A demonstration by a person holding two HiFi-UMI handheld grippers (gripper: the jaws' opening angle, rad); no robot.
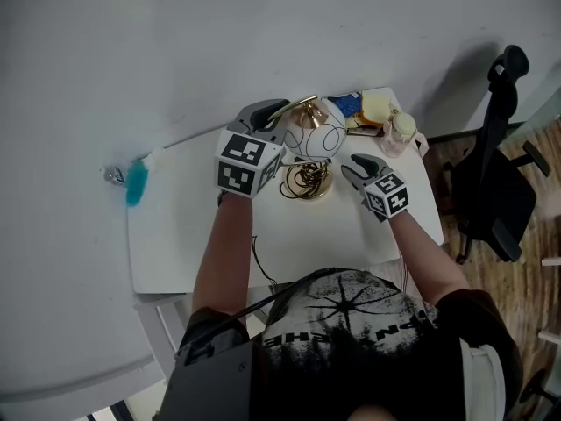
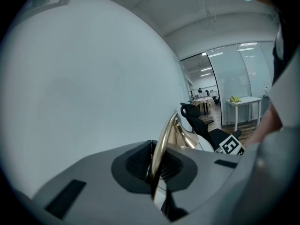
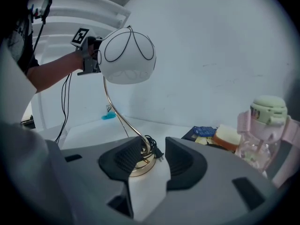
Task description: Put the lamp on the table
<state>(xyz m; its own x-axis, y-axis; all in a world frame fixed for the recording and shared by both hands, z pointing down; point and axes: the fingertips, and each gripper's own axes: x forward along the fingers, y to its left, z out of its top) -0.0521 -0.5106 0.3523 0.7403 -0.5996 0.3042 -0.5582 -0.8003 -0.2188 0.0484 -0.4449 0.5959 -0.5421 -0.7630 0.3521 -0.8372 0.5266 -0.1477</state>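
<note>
The lamp stands on the white table (image 1: 193,244). It has a white globe shade (image 1: 317,134), a curved gold stem (image 3: 115,111) and a round gold base (image 1: 307,185) with black cord coiled on it. My left gripper (image 1: 270,114) is up beside the shade, shut on the top of the gold stem (image 2: 163,142), which runs between its pads. My right gripper (image 1: 352,167) hovers just right of the base, open; the base (image 3: 140,162) lies beyond its empty jaws. From the right gripper view, the left gripper (image 3: 89,55) sits behind the shade (image 3: 126,55).
A teal brush (image 1: 136,182) lies at the table's back left. A yellow sponge (image 1: 375,106), a blue packet (image 1: 348,103) and a pink-handled bottle (image 3: 265,130) crowd the back right corner. A black office chair (image 1: 495,174) stands to the right. The wall is close behind.
</note>
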